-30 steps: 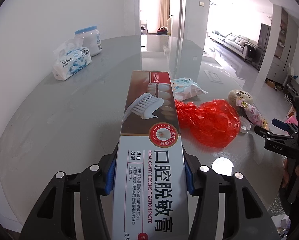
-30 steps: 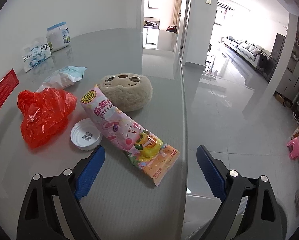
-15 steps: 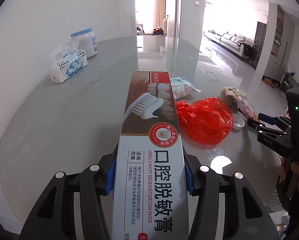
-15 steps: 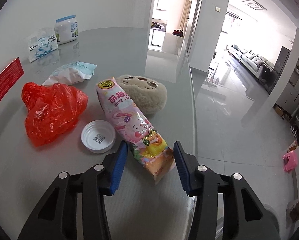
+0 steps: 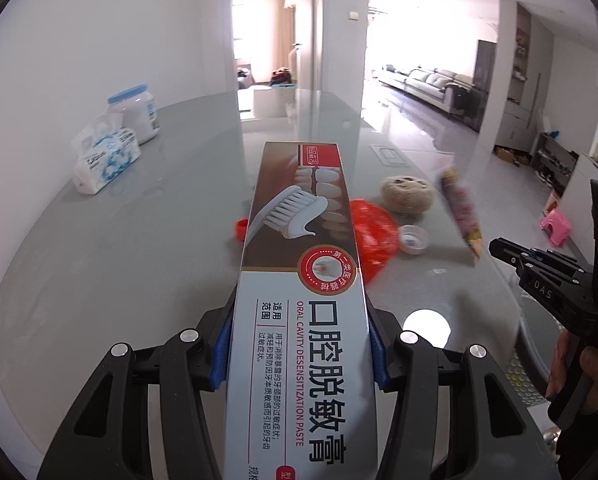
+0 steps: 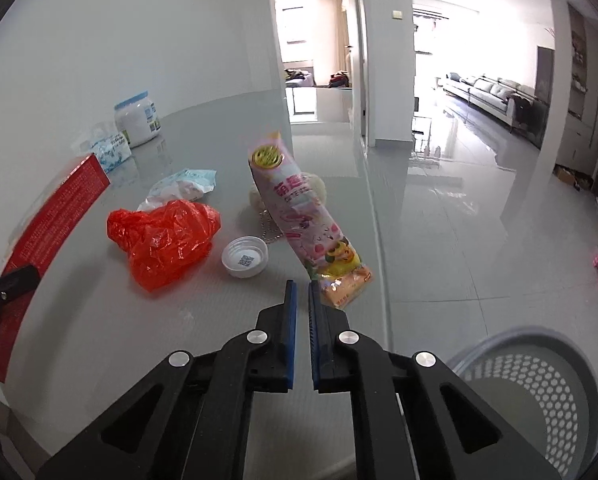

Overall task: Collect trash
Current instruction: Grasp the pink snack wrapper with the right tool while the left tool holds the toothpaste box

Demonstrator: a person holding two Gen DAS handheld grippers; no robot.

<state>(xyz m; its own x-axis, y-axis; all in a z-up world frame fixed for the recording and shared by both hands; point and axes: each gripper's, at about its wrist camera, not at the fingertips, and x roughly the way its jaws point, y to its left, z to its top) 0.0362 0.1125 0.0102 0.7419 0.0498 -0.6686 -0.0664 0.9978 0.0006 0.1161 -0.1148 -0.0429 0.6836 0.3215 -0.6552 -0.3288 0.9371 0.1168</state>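
Observation:
My left gripper is shut on a long toothpaste box that points forward over the grey table. My right gripper is shut on the near end of a pink snack packet and holds it tilted up off the table; the packet also shows in the left wrist view. On the table lie a red plastic bag, a white cap, a pale blue wrapper and a beige plush.
A grey perforated bin stands off the table's right edge, below my right gripper. A tissue pack and a white jar sit at the far left by the wall. Open floor lies to the right.
My right gripper has closed on the pink snack packet and lifted it off the table. My left gripper still holds the toothpaste box and has shifted slightly.

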